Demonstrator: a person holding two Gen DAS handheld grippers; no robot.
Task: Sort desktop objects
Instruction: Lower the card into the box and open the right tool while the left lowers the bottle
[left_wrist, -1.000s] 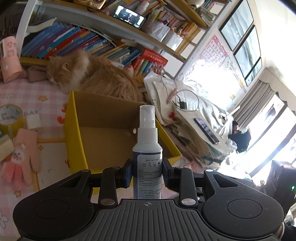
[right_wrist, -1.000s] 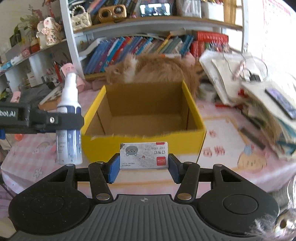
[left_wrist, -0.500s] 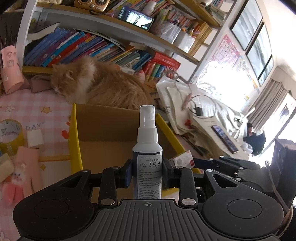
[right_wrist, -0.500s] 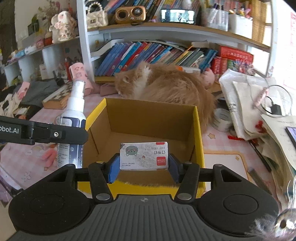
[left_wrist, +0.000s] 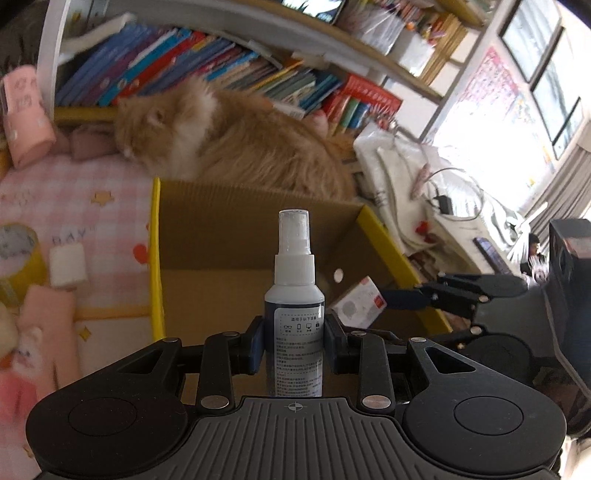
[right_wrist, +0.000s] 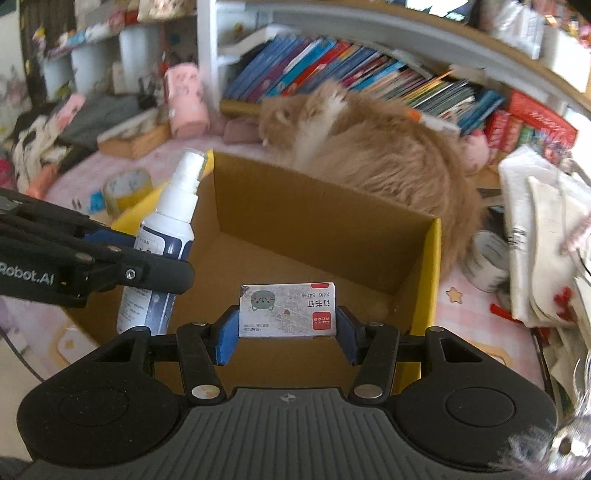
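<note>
1. Over on the left of the yellow box (left_wrist: 155, 258): spray bottle (left_wrist: 294, 325) up in the air, upright, above the box's near-left part, cap pointing toward the cat (left_wrist: 236, 147) behind the box.
2. Looks light and rigid, that bottle: smooth plastic with a glossy label, so probably slippery. Best taken on the straight labelled body, never on the narrow neck or the clear cap, which could pop off.
3. Left gripper (left_wrist: 294, 343): fingers nearly together, pinching the bottle's body on either side of the label, pads flat against it. Seen from the right wrist view too, bottle (right_wrist: 159, 243) leaning a little, clamped by the dark fingers (right_wrist: 159, 271).
4. Moving right, inside the box: bare cardboard floor, nothing visible lying in it yet.
5. Further right: small staple box (right_wrist: 287, 310), held above the yellow box's near-right part, printed face up to the camera.
6. Judged light and stiffish, thin card, likely to crush under a hard squeeze. Short ends the sensible place to grip.
7. Right gripper (right_wrist: 287, 332): fingers part-way spread, blue pads (right_wrist: 225, 338) pressing on both short ends of the staple box, held level.
8. Both items poised over the yellow box; release into it looks like the step in hand.
</note>
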